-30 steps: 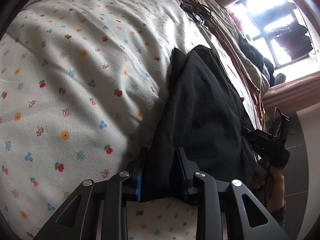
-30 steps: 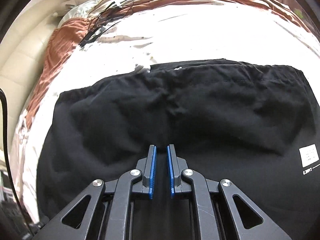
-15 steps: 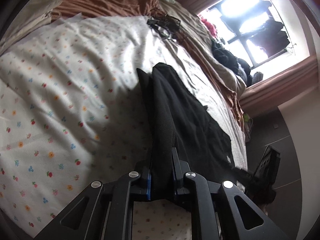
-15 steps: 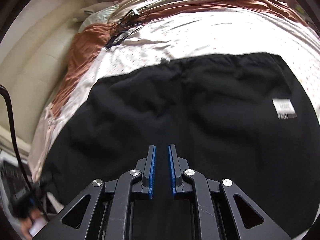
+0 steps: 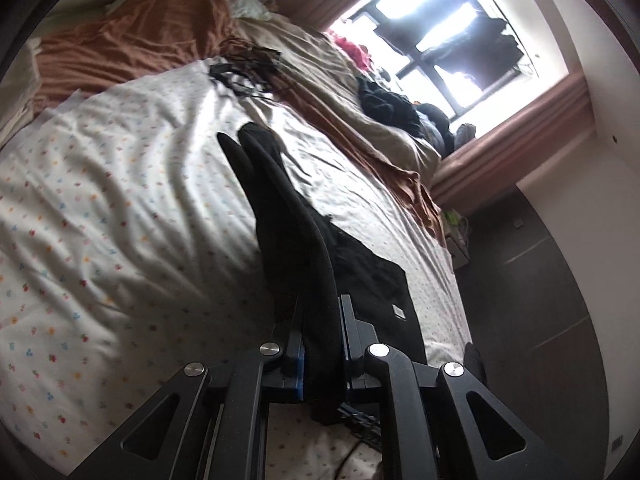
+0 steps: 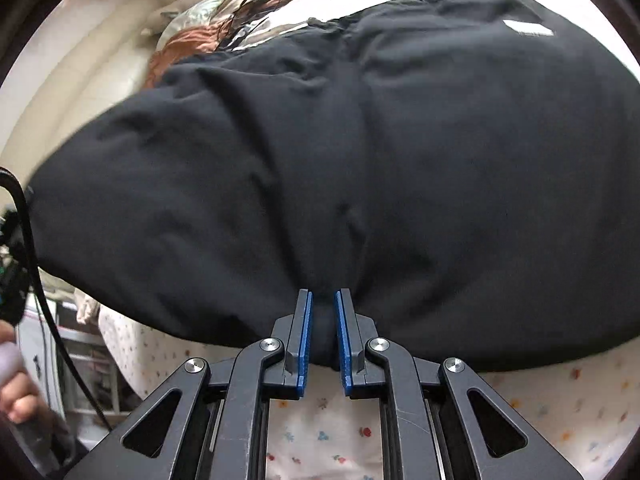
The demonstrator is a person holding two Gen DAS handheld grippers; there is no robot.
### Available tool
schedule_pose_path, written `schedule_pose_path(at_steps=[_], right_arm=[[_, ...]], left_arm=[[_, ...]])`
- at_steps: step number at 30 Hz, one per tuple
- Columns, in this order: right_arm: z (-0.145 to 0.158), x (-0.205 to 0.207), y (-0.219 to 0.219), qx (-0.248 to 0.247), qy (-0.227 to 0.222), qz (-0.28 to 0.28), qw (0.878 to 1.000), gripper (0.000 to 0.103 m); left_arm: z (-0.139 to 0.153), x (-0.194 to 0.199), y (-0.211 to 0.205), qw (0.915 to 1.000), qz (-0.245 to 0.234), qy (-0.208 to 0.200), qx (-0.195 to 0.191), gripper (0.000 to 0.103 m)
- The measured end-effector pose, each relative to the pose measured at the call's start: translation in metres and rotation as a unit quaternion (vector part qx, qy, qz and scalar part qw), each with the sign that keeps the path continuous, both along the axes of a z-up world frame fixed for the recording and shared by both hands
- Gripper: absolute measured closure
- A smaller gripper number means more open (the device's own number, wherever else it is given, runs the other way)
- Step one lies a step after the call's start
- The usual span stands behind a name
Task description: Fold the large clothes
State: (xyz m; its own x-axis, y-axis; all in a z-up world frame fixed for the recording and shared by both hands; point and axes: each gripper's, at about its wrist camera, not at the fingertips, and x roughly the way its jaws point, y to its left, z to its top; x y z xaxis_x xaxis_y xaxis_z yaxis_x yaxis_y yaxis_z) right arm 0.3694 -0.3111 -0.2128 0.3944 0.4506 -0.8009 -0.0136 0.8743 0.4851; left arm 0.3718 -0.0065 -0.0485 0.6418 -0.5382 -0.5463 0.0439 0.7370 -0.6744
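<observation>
Left wrist view: a bed fills the frame, covered by a white cotton sheet printed with small flowers and creased into soft ridges; a rust-brown blanket lies bunched at its far end, a tangle of thin black cables rests beside it, and a bright window with heaped dark clothing on its sill stands beyond. The left gripper, black with blue ribbed pads, has just been closing and is clamped on a thick fold of the black garment, a matte, soft knit. The fold rises off the sheet as a narrow ridge running away from the tongs, while the remainder lies flat on the bed to the right, a small pale label showing on it. Right wrist view: the same floral sheet shows below the fingers and a pale wall at upper left. The black garment spreads broad and rumpled across most of the frame, a white label near its far edge. The right gripper is pinched on a gathered tuck of its near hem. A black cable hangs at the left edge.
</observation>
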Motion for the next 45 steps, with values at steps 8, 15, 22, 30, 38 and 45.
schedule_pose_path(at_steps=[8, 15, 22, 30, 38, 45], right_arm=[[-0.003, -0.003, -0.011, 0.034, 0.006, 0.004, 0.999, 0.091], [0.024, -0.027, -0.057, 0.059, -0.032, -0.018, 0.998, 0.087], [0.051, -0.05, -0.11, 0.071, -0.071, -0.068, 0.993, 0.081], [0.057, -0.08, -0.169, 0.078, -0.08, -0.135, 0.985, 0.08], [0.05, -0.112, -0.222, 0.087, -0.077, -0.191, 0.975, 0.08], [0.047, -0.124, -0.242, 0.097, -0.076, -0.216, 0.969, 0.07]], left_arm=[[0.031, -0.001, -0.055, 0.9981, -0.047, -0.035, 0.016, 0.091], [0.052, 0.006, -0.104, 0.9939, -0.091, -0.053, 0.03, 0.091], [0.059, 0.014, -0.162, 0.9884, -0.134, -0.056, 0.043, 0.091], [0.046, 0.025, -0.232, 0.9795, -0.189, -0.043, 0.057, 0.091], [0.004, 0.042, -0.304, 0.9669, -0.236, 0.005, 0.098, 0.091], [-0.01, 0.039, -0.328, 0.96, -0.265, 0.031, 0.085, 0.056]])
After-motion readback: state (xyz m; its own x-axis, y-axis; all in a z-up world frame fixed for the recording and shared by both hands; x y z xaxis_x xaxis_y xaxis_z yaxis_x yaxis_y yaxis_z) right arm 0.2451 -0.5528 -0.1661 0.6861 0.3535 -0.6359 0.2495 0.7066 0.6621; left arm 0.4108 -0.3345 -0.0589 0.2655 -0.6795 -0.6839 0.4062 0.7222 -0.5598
